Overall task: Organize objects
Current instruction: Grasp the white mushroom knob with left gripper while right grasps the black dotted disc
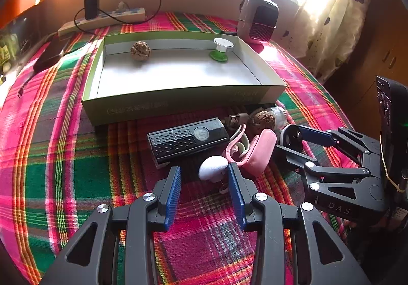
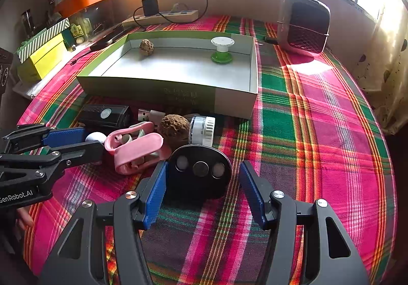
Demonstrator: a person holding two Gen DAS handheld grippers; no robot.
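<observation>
An open green box [image 1: 178, 103] [image 2: 163, 92] holds a brown walnut [image 1: 140, 50] and a green-and-white knob [image 1: 222, 49]. In front of it lies a pile: black speaker [image 1: 187, 138], pink case with earphones [image 1: 256, 151] [image 2: 137, 151], white egg-shaped item [image 1: 213, 168] [image 2: 95, 137], second walnut [image 2: 174, 129], clear jar [image 2: 202, 130], USB plug [image 2: 150, 114], black oval light [image 2: 200, 174]. My left gripper [image 1: 205, 180] is open around the white item. My right gripper [image 2: 202, 183] is open around the black oval light.
A plaid cloth [image 2: 318, 132] covers the table. A power strip with charger [image 1: 102, 17] and a small heater [image 2: 303, 27] stand at the back. Boxes [image 2: 43, 55] sit at the left edge. A curtain [image 1: 331, 17] hangs at right.
</observation>
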